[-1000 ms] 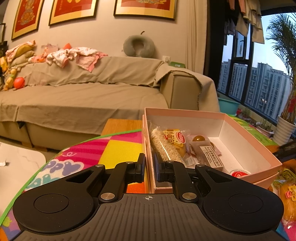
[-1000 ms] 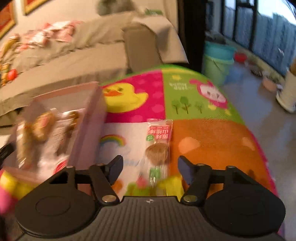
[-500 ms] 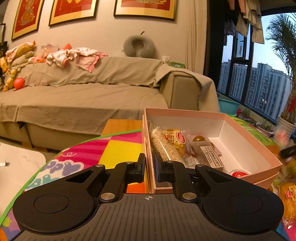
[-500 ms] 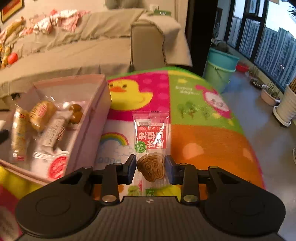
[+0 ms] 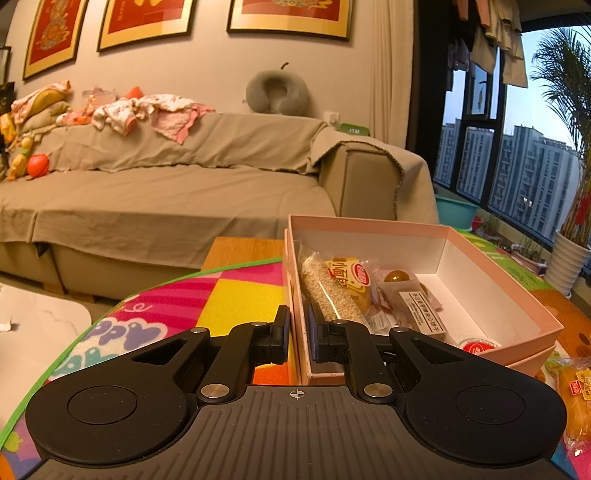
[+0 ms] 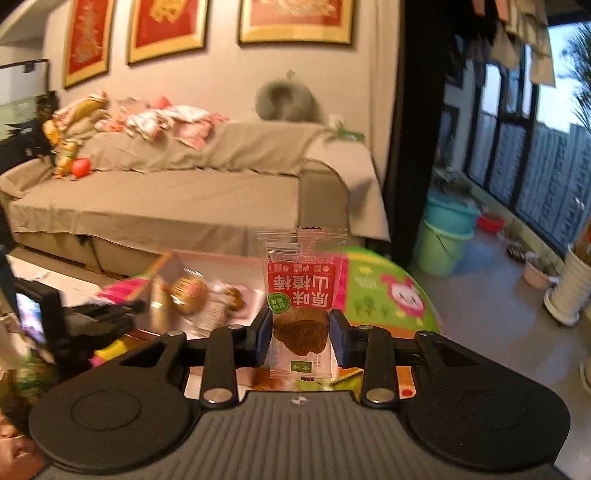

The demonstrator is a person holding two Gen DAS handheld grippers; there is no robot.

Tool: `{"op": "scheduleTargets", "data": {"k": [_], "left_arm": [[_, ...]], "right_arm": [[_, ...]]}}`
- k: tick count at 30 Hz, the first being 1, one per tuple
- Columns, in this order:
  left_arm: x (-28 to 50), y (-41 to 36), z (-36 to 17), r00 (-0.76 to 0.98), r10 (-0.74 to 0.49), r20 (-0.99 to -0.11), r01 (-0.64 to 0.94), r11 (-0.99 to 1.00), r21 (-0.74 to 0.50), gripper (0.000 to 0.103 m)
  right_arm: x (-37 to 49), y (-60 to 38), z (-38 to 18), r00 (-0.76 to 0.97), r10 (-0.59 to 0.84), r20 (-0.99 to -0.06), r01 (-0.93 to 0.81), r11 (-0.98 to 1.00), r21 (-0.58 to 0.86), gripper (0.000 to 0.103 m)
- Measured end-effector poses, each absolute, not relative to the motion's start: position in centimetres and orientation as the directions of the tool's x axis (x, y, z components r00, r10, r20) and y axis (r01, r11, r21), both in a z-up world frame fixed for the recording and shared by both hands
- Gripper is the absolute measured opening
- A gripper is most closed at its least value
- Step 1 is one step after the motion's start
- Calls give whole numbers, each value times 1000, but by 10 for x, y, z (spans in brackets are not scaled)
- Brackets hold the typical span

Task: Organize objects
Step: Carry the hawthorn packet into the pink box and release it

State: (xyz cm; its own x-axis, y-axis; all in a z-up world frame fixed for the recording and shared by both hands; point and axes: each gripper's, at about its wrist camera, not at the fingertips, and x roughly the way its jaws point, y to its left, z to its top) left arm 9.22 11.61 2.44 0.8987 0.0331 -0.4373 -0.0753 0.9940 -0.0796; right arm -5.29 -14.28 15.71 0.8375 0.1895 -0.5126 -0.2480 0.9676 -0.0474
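- The left gripper [image 5: 298,334] has its jaws narrow, clamped on the near wall of the pink box [image 5: 502,273]; the box sits on the colourful mat [image 5: 236,295] covering the tabletop
- Inside the box lie a sesame bar [image 5: 328,291], a small bread packet [image 5: 352,280] and other wrapped snacks
- The right gripper [image 6: 299,338] has its jaws closed on a hawthorn snack packet [image 6: 303,284], held upright, lifted off the mat; the box shows blurred behind it, to its left

Beige covered sofa [image 5: 166,192], 3 framed red pictures [image 5: 144,18] on wall, tall dark-framed windows [image 5: 517,177], dusk light
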Motion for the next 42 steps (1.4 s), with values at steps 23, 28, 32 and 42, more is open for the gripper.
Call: {"op": "scheduleTargets", "data": {"k": [23,28,32,42], "left_arm": [[96,115,21,899,25,-438,-72,993,-90,13],[97,115,21,899,27,-437,-73,993,-89,13],[96,116,21,900,28,-436,-73,993,-88,13],[98,115,20,899,25,-437,-72,993,-91,14]], "right_arm": [[-18,-102,154,739,312,-597,-343,937,66,33],[-2,-92,134,693,345,-633,-372,923,96,33],[29,-66,120,646,385,-659,-405,905,132,33],[112,1,77,555,377,-741,-385,907,173,37]]}}
